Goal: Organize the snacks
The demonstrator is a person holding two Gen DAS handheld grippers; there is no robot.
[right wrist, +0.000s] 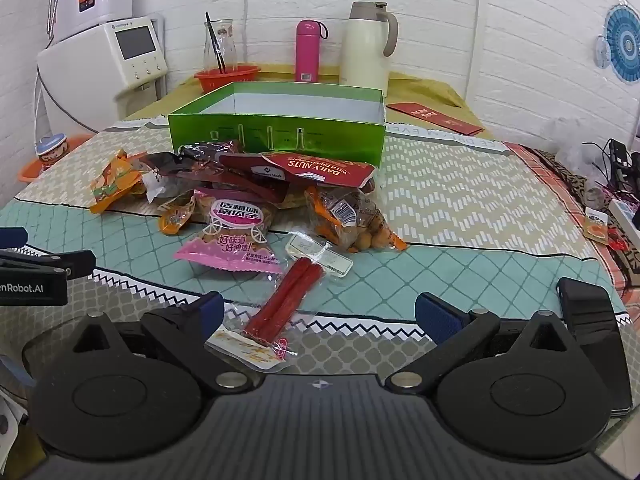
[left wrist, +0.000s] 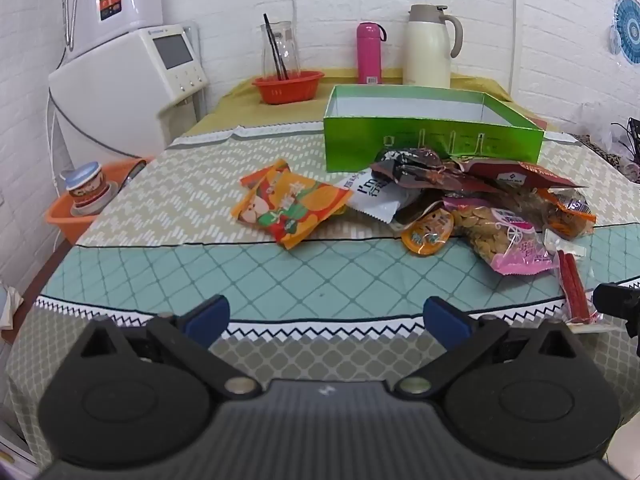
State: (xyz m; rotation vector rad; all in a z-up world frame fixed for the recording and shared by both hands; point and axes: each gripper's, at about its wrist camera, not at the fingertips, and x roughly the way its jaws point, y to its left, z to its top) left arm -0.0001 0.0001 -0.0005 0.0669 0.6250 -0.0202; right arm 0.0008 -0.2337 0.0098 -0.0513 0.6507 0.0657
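Snack packets point(right wrist: 256, 208) lie heaped at centre frame on a patterned tablecloth point(right wrist: 460, 208), touching the front wall of an open green box point(right wrist: 276, 136) behind them. Left gripper point(left wrist: 326, 318) and right gripper point(right wrist: 318, 314), lower frame, both gape wide, holding nothing; a red stick packet point(right wrist: 284, 304) lies between the right gripper's fingers

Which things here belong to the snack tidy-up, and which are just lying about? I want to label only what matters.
Part of the job:
green box, open and empty
orange fruit packet
pink seed bag
red stick pack
Daily Nuts pouch

Just lying about:
pink flask
cream thermos jug
red basket
glass carafe
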